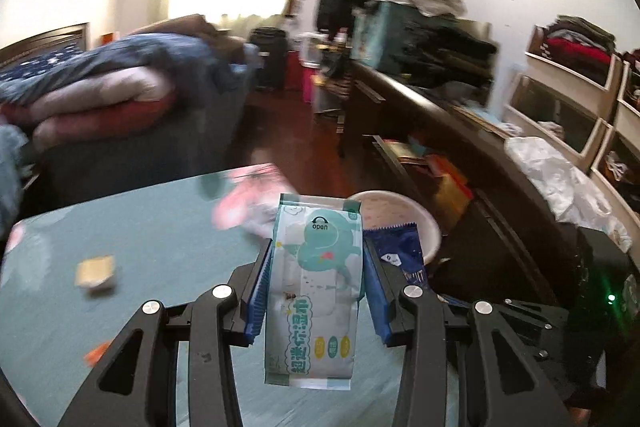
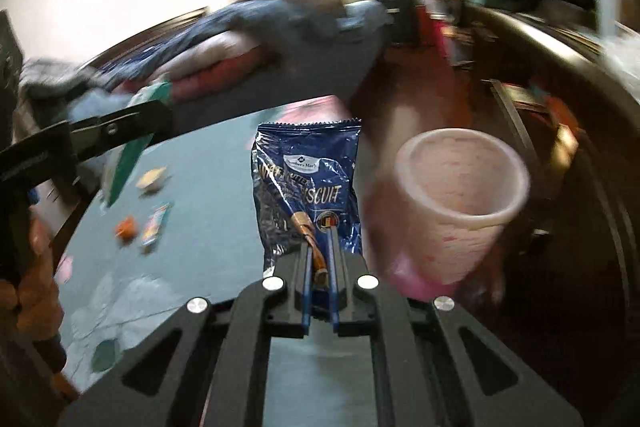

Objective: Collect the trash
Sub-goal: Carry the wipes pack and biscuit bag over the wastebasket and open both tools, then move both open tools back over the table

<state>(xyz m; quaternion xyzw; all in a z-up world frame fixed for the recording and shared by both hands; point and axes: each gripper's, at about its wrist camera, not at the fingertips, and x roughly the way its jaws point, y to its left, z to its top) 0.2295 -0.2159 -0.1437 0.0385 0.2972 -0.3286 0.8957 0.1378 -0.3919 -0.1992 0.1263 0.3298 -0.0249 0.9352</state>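
My left gripper (image 1: 316, 259) is shut on a white and green wet-wipes pack (image 1: 316, 287) and holds it upright above the teal table (image 1: 140, 255). My right gripper (image 2: 319, 243) is shut on a crinkled blue biscuit wrapper (image 2: 308, 183), held above the table's right edge. The wrapper also shows in the left wrist view (image 1: 400, 255), just right of the wipes pack. A pale pink bin (image 2: 460, 203) stands off the table's right side, to the right of the wrapper; its rim shows behind the pack in the left wrist view (image 1: 396, 211). The left gripper shows at the left of the right wrist view (image 2: 120, 127).
Small scraps lie on the table: a tan piece (image 1: 96, 273), an orange bit (image 2: 127, 227) and a small wrapper (image 2: 156, 223). A pink item (image 1: 248, 203) lies at the table's far edge. A bed with piled bedding (image 1: 100, 95) is beyond; a dark cluttered desk (image 1: 440, 115) runs along the right.
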